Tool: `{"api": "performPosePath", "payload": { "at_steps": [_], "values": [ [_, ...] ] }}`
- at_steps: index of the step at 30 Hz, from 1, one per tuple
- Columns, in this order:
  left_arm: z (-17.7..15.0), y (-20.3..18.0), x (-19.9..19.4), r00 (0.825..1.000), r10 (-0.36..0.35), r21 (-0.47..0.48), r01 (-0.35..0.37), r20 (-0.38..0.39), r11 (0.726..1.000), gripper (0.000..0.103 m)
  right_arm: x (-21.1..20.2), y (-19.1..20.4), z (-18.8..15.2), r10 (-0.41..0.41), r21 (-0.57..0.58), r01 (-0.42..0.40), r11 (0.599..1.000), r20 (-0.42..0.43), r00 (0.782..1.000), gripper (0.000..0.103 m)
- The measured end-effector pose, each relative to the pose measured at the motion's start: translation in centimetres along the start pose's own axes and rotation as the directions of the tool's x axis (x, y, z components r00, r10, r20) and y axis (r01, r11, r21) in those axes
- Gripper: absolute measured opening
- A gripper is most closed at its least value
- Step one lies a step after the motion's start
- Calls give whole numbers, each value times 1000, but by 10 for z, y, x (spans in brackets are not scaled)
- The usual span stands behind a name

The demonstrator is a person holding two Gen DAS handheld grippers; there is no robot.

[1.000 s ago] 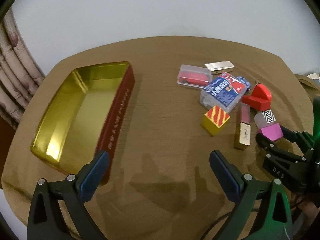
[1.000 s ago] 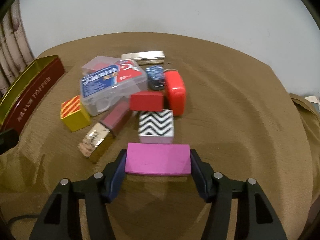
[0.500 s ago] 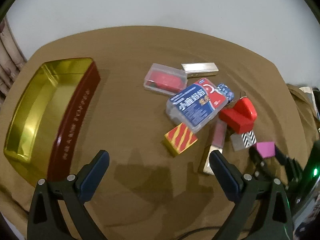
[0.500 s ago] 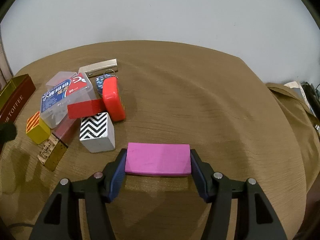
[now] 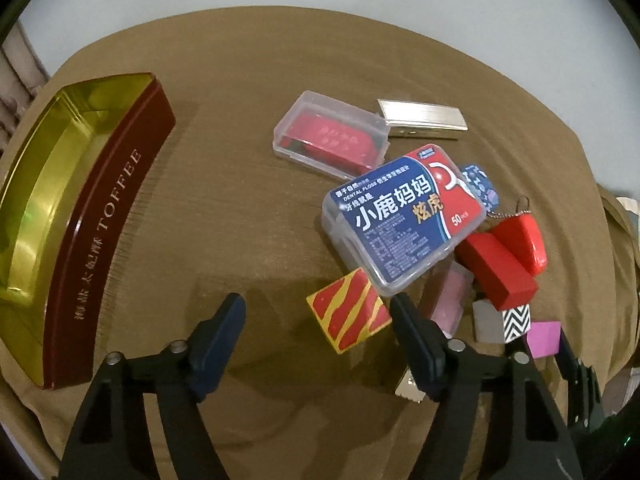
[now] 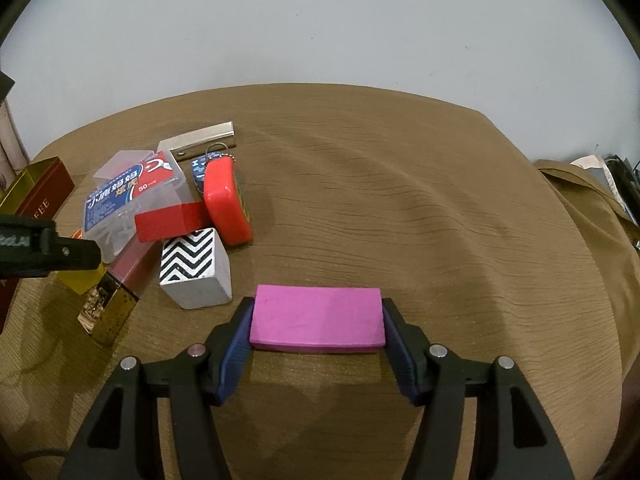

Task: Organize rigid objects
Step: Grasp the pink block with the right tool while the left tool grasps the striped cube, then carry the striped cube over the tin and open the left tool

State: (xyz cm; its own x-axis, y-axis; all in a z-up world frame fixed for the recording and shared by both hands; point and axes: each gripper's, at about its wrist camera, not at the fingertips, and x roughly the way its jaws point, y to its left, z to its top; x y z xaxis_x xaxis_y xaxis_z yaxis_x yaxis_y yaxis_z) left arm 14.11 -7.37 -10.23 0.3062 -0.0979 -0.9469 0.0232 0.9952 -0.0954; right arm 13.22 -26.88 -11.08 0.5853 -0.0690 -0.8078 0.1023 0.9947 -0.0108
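Note:
My right gripper (image 6: 317, 322) is shut on a pink block (image 6: 317, 320), held just above the brown cloth; the block also shows in the left wrist view (image 5: 543, 338). My left gripper (image 5: 318, 316) is open and empty, its right finger beside the red-and-yellow striped block (image 5: 349, 316). A pile lies beyond: a blue dental floss box (image 5: 404, 216), a clear case with a red insert (image 5: 332, 136), a silver bar (image 5: 422, 119), a red block (image 5: 496, 270), a red keychain case (image 5: 522, 240), a zigzag cube (image 6: 196, 268) and a gold-ended box (image 6: 108, 312).
An open gold-lined toffee tin (image 5: 52, 208) stands at the left of the table. The brown cloth (image 6: 420, 208) is wrinkled and stretches right of the pile. Clutter (image 6: 612, 176) lies past the table's right edge.
My left gripper has moved right and closer to the pile, so the tin slid left in its view. My right gripper has drawn back to the right with the pink block.

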Motion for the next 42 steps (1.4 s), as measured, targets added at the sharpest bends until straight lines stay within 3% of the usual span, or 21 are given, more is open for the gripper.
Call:
{"api": "performPosePath", "payload": {
  "at_steps": [10, 14, 23, 34, 42],
  "values": [
    [8, 14, 12, 999, -40, 3, 40, -12, 999, 34, -1, 3, -1, -3, 3, 3, 1000, 0, 1000, 63],
    [9, 26, 16, 998, -55, 8, 55, -10, 998, 27, -1, 3, 0, -3, 5, 3, 1000, 0, 1000, 63],
    [17, 35, 18, 999, -47, 55, 46, 15, 997, 26, -1, 3, 0, -3, 6, 3, 1000, 0, 1000, 63],
    [17, 44, -22, 994, 8, 104, -19, 106, 994, 26, -1, 4, 1, -5, 7, 5, 1000, 0, 1000, 63],
    [29, 80, -46, 986, 59, 67, -70, 156, 995, 26, -1, 4, 1, -5, 8, 5, 1000, 0, 1000, 63]
  ]
}}
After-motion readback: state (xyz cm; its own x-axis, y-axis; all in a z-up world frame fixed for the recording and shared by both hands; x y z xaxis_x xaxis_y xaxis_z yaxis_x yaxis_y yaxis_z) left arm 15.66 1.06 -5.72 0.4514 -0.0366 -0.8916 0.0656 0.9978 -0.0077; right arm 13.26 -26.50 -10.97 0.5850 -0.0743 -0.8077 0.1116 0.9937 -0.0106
